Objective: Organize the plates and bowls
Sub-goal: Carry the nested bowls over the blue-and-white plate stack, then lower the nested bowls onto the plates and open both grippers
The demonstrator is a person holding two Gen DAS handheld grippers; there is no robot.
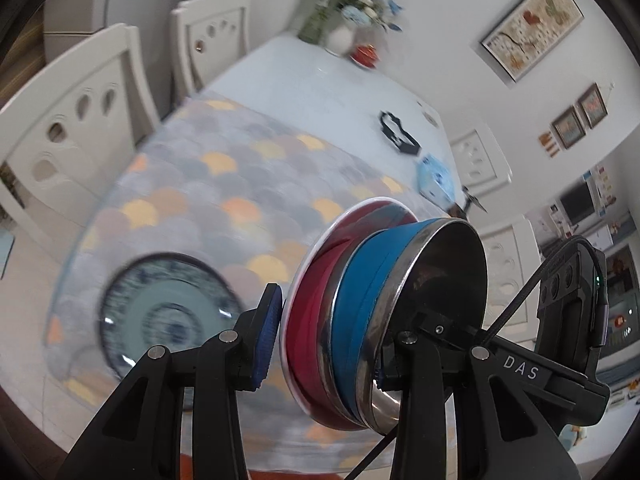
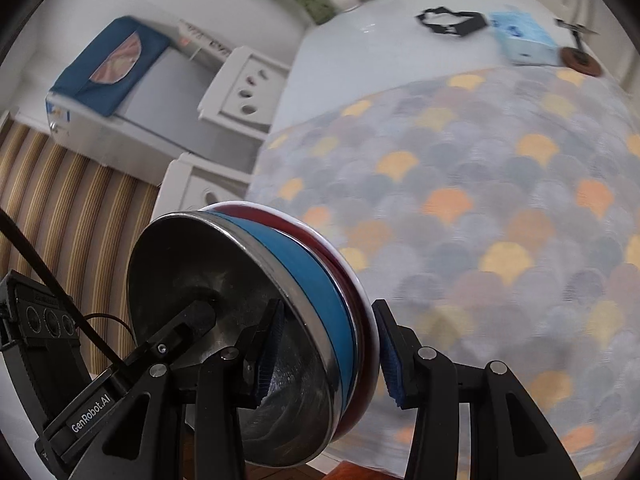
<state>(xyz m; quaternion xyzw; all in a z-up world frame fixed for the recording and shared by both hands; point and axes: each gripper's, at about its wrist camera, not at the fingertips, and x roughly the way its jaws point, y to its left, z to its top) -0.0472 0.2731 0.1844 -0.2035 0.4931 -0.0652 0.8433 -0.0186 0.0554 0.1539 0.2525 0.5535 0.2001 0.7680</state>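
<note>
While the nested bowls [image 1: 360,320] [image 2: 280,320], blue steel inside red, hang tilted on edge above the scale-patterned cloth [image 1: 224,184] [image 2: 480,200], both grippers pinch the rims; the left gripper [image 1: 328,344] clamps one side, the right gripper [image 2: 332,356] the opposite side; a blue-patterned plate [image 1: 168,312] lies on the cloth nearby.

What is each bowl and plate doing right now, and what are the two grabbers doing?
Blue bowl: nested in the red one, tipped on edge, lifted.
Red bowl: outermost, tipped, lifted.
Patterned plate: flat on the placemat.
Left gripper: clamping the stack.
Right gripper: clamping the stack.
</note>
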